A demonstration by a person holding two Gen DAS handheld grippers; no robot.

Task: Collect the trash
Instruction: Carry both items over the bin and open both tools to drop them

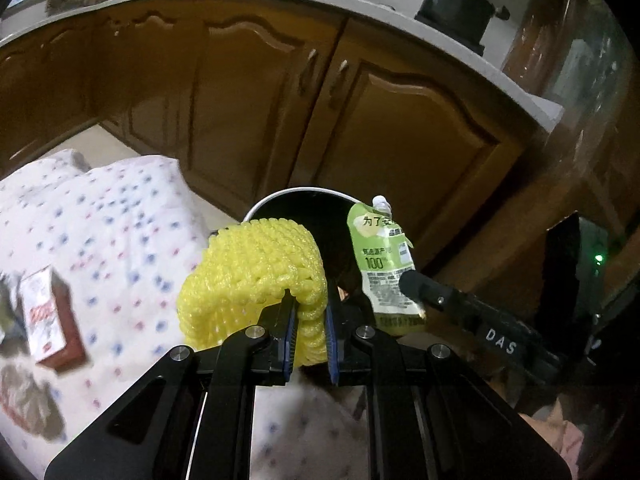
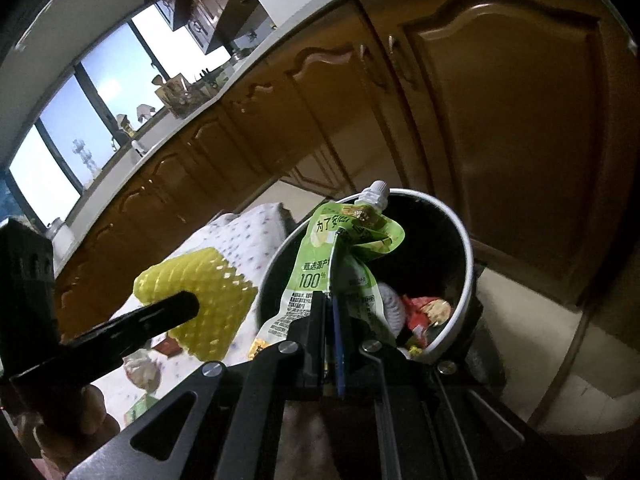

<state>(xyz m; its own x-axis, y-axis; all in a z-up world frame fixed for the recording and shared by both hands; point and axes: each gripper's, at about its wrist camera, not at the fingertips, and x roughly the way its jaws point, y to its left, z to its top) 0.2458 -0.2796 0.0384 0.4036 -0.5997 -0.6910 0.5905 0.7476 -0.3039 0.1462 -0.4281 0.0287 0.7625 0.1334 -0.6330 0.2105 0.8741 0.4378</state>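
Note:
My left gripper [image 1: 310, 304] is shut on a yellow foam fruit net [image 1: 252, 272] and holds it up just left of the black trash bin [image 1: 296, 194]. The net also shows in the right wrist view [image 2: 200, 300]. My right gripper [image 2: 330, 300] is shut on a green spout pouch [image 2: 340, 248] with a white cap, held over the rim of the bin [image 2: 464, 264]. The pouch also shows in the left wrist view [image 1: 384, 264]. Red and white wrappers [image 2: 424, 312] lie inside the bin.
A table with a dotted white cloth [image 1: 112, 216] stands to the left, with a red and white carton [image 1: 48, 316] and crumpled wrappers [image 1: 28, 404] on it. Brown kitchen cabinets [image 1: 400, 120] stand behind the bin. A dark pot [image 1: 456, 4] sits on the counter.

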